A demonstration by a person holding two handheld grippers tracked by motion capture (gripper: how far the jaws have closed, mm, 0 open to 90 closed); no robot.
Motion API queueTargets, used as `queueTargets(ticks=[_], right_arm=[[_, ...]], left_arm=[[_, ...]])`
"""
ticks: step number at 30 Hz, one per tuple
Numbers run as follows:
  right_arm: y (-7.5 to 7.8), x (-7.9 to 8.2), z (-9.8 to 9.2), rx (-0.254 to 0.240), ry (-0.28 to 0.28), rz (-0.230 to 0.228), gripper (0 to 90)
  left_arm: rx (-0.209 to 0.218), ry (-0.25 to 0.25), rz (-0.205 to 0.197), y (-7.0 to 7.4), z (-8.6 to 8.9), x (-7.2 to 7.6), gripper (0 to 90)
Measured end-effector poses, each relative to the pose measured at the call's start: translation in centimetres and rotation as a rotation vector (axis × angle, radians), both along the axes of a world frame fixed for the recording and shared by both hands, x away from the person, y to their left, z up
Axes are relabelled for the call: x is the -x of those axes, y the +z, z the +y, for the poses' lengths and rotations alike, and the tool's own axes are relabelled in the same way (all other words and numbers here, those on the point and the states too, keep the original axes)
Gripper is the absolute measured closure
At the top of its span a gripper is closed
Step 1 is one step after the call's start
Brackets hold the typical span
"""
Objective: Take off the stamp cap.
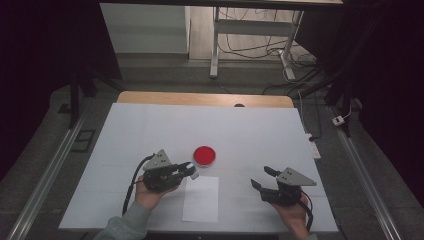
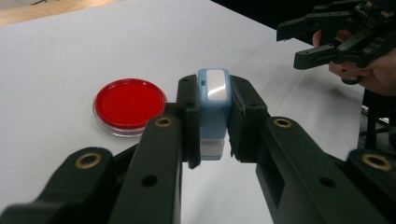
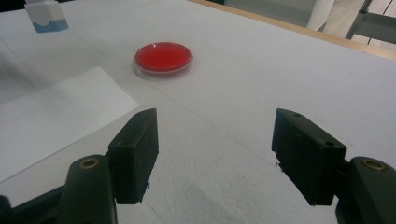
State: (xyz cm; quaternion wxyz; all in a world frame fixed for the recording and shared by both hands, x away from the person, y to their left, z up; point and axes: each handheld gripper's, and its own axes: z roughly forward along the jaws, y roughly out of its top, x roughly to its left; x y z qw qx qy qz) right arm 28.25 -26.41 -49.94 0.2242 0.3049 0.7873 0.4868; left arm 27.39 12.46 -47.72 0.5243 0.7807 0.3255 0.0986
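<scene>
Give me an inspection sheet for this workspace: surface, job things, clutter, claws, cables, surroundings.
Surface: white table, wooden far edge.
Job's things: blue-white block held above the table; red dish; paper sheet.
Clutter: nothing seen.
Claws: left claw shut on the block; right claw open, empty.
Cables: one trails from the left claw; more on the floor.
Surroundings: desk frame, dark curtains.

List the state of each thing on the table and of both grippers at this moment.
Left gripper: shut on the blue-and-white block, held above the table.
Block: clamped between the fingers, upright.
Right gripper: open, nothing between its fingers.
Red dish: flat on the table, untouched, lid on as far as can be told.
Paper sheet: lying flat, near the table's front edge.
Table: covered in white.
</scene>
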Motion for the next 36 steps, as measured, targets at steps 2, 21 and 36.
queueTargets(ticks=[2,21,36], right_arm=[[0.0,0.1,0.3,-0.002,0.002,-0.002,31.4],[-0.1,0.8,2.8,0.002,0.036,-0.005,32.0],[-0.3,1.1,4.6,0.021,0.077,-0.007,32.1]], left_arm=[[0.0,0.0,0.0,0.0,0.0,0.0,75.8],[-0.001,-0.004,0.002,-0.1,-0.3,0.0,75.8],[-0.002,-0.004,0.001,-0.1,-0.5,0.0,75.8]])
